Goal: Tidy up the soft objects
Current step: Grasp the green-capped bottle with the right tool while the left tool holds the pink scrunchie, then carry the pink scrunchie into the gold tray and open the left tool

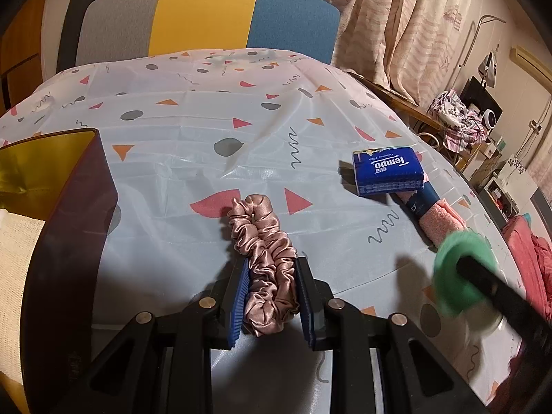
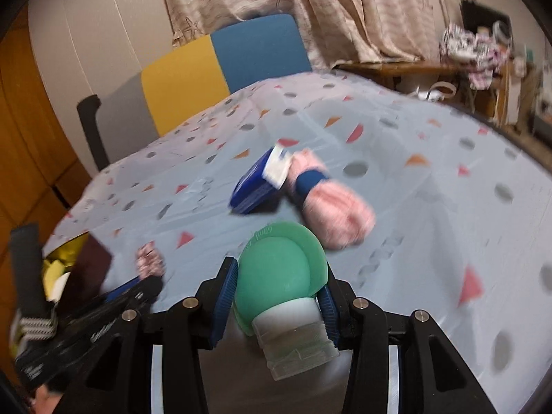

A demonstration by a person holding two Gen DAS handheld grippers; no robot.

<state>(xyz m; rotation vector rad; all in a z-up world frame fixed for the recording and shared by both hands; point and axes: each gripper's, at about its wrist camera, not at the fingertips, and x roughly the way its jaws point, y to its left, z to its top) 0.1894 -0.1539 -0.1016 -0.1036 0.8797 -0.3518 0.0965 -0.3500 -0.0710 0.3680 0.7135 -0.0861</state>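
A pink satin scrunchie (image 1: 264, 264) lies on the patterned tablecloth (image 1: 193, 138), and my left gripper (image 1: 270, 277) is shut on its near end. My right gripper (image 2: 277, 291) is shut on a green soft item with a clear plastic base (image 2: 281, 279), held above the cloth; it also shows at the right of the left wrist view (image 1: 459, 270). A blue Tempo tissue pack (image 1: 388, 170) leans on a rolled pink towel with a blue band (image 1: 438, 219) ahead; both also show in the right wrist view, pack (image 2: 255, 184) and towel (image 2: 331, 203).
A dark box with a gold lining (image 1: 65, 214) stands at the left of the table, with cream cloth inside. A grey, yellow and blue chair back (image 1: 207, 17) stands behind the table. Curtains and cluttered shelves (image 1: 459, 117) are at the right.
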